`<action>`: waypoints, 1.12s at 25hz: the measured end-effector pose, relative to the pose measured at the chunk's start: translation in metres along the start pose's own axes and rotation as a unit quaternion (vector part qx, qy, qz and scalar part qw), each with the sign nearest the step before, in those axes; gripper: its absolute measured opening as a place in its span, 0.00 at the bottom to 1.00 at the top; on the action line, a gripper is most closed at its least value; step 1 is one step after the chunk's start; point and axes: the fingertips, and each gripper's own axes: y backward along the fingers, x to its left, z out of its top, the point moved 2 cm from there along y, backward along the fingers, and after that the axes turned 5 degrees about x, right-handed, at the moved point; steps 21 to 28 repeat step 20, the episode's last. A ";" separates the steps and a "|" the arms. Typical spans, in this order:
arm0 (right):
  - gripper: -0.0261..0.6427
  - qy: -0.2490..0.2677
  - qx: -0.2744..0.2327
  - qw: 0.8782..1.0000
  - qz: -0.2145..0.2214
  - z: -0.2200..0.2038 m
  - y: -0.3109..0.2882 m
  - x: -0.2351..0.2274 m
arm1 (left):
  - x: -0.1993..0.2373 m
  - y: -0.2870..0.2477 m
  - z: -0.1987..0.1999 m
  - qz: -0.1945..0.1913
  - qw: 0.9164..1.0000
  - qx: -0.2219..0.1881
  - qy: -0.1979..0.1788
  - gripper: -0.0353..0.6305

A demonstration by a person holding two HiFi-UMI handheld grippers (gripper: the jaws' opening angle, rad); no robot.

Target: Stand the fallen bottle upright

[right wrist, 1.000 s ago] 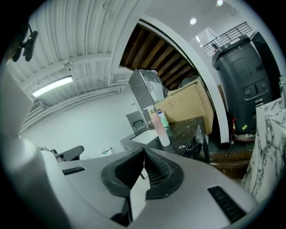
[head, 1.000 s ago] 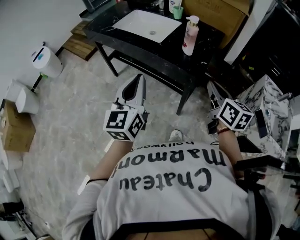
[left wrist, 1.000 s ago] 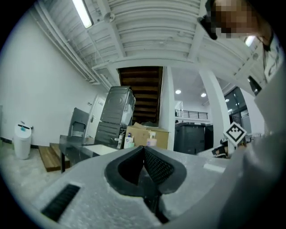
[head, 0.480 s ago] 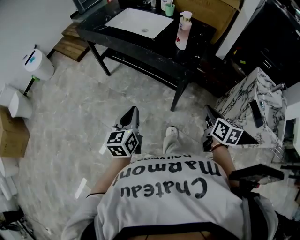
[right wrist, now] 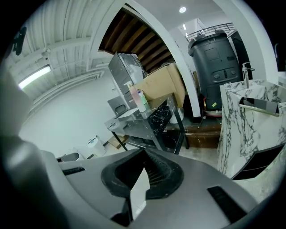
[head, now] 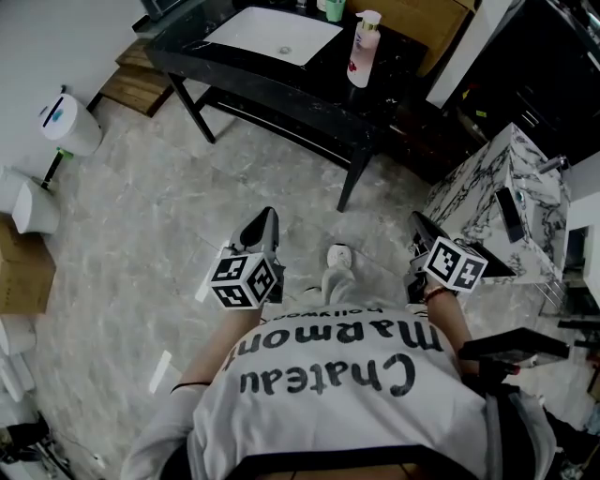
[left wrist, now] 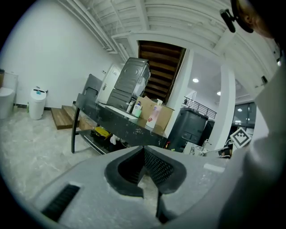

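A white pump bottle with a pink label [head: 361, 49] stands upright on the black table [head: 281, 89], right of the white sink basin [head: 272, 36]. The left gripper view shows the bottle [left wrist: 154, 114] far off on that table, and the right gripper view shows the bottle [right wrist: 133, 95] small in the distance. My left gripper [head: 266, 217] hangs low in front of the person's waist, well short of the table, with its jaws shut and empty [left wrist: 144, 149]. My right gripper [head: 415, 219] is held at the same height on the right, its jaws likewise closed on nothing [right wrist: 144, 152].
A green cup [head: 335, 7] stands behind the bottle. A marble-topped counter [head: 506, 187] with a phone on it is close to my right gripper. A white bin [head: 58, 122] and a cardboard box [head: 19, 272] sit at the left. The person's shoe [head: 337, 272] is between the grippers.
Both grippers have dropped from chest height to beside the waist, most of it in the first half second. The table and bottle now lie farther up the head view.
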 end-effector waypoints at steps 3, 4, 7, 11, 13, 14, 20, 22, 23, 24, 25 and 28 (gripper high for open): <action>0.05 0.002 0.000 1.000 -0.004 0.001 0.000 -0.003 | 0.003 0.004 -0.001 0.004 1.000 -0.003 0.002 0.07; 0.05 0.001 0.001 1.000 -0.004 0.001 -0.001 -0.003 | 0.004 0.006 -0.003 0.006 1.000 -0.001 0.004 0.07; 0.05 0.001 0.004 1.000 -0.003 -0.001 -0.001 -0.002 | 0.006 0.006 -0.008 0.008 1.000 0.008 0.008 0.07; 0.05 -0.003 0.011 1.000 0.000 -0.007 -0.002 -0.006 | 0.004 0.002 -0.011 0.003 1.000 0.009 0.009 0.07; 0.05 -0.003 0.012 1.000 0.001 -0.007 -0.004 -0.005 | 0.005 0.002 -0.008 0.003 1.000 0.006 0.012 0.07; 0.05 -0.002 0.013 1.000 0.000 -0.006 -0.004 -0.005 | 0.005 0.002 -0.005 0.003 1.000 0.004 0.011 0.07; 0.05 0.011 0.010 1.000 0.012 -0.002 -0.006 0.006 | 0.006 0.005 0.006 0.003 1.000 -0.006 0.012 0.07; 0.05 0.011 0.010 1.000 0.012 -0.002 -0.006 0.006 | 0.006 0.005 0.006 0.003 1.000 -0.006 0.012 0.07; 0.05 0.011 0.010 1.000 0.012 -0.002 -0.006 0.006 | 0.006 0.005 0.006 0.003 1.000 -0.006 0.012 0.07; 0.05 0.011 0.010 1.000 0.012 -0.002 -0.006 0.006 | 0.006 0.005 0.006 0.003 1.000 -0.006 0.012 0.07; 0.05 0.011 0.010 1.000 0.012 -0.002 -0.006 0.006 | 0.006 0.005 0.006 0.003 1.000 -0.006 0.012 0.07; 0.05 0.011 0.010 1.000 0.012 -0.002 -0.006 0.006 | 0.006 0.005 0.006 0.003 1.000 -0.006 0.012 0.07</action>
